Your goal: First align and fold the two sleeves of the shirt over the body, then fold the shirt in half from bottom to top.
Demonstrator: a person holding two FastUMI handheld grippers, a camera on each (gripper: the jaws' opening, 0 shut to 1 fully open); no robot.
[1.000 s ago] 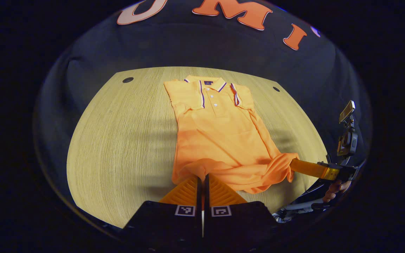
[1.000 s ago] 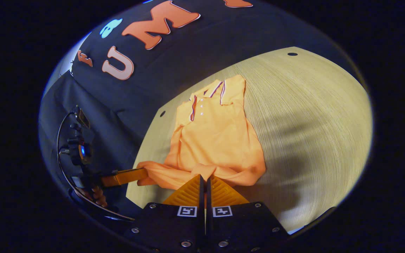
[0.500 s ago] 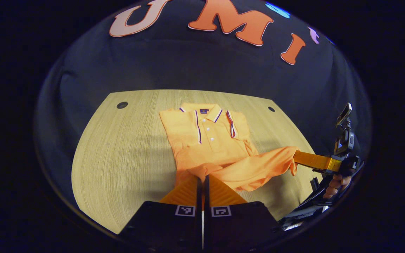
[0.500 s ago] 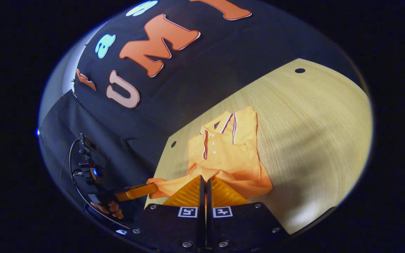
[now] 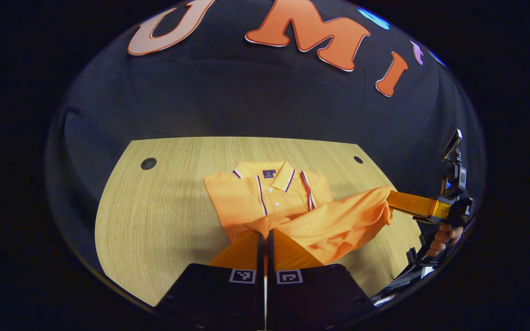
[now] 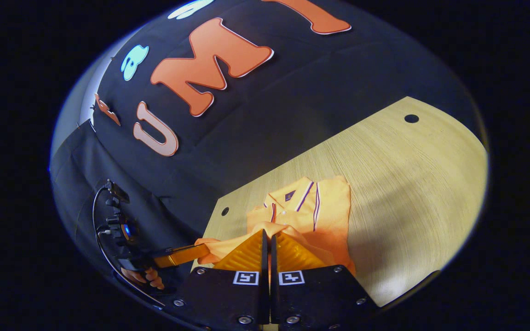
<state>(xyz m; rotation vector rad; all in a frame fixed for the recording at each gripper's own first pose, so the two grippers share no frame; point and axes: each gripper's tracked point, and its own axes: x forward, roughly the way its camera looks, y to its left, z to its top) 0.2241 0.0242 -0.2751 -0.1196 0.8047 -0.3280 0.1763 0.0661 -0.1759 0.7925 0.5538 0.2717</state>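
The pale wood-grain table (image 5: 164,207) carries the orange short-sleeved polo shirt with striped collar trim (image 5: 251,195), which lies near the middle of its far half. The collar end rests flat on the wood with both sleeves already turned in over the chest, while the hem end is raised clear of the surface and hangs in a sagging band between the two tools. The long axis of the shirt runs from the near edge toward the booth wall, collar pointing away, placket facing up.

The cloth looks light, soft and limp, a knit that drapes and creases wherever it is unsupported, so it should be taken by the two hem corners and kept taut across its width to land square. The left gripper (image 5: 264,235) has its jaws clamped on one hem corner. In the left gripper view, the right gripper (image 5: 390,205) bites the other corner, a hand (image 5: 440,239) behind it. In the right gripper view, the right gripper's closed jaws likewise pinch bunched fabric.

Judging by this, the bottom-to-top fold is under way, the hem not yet laid on the shoulders.
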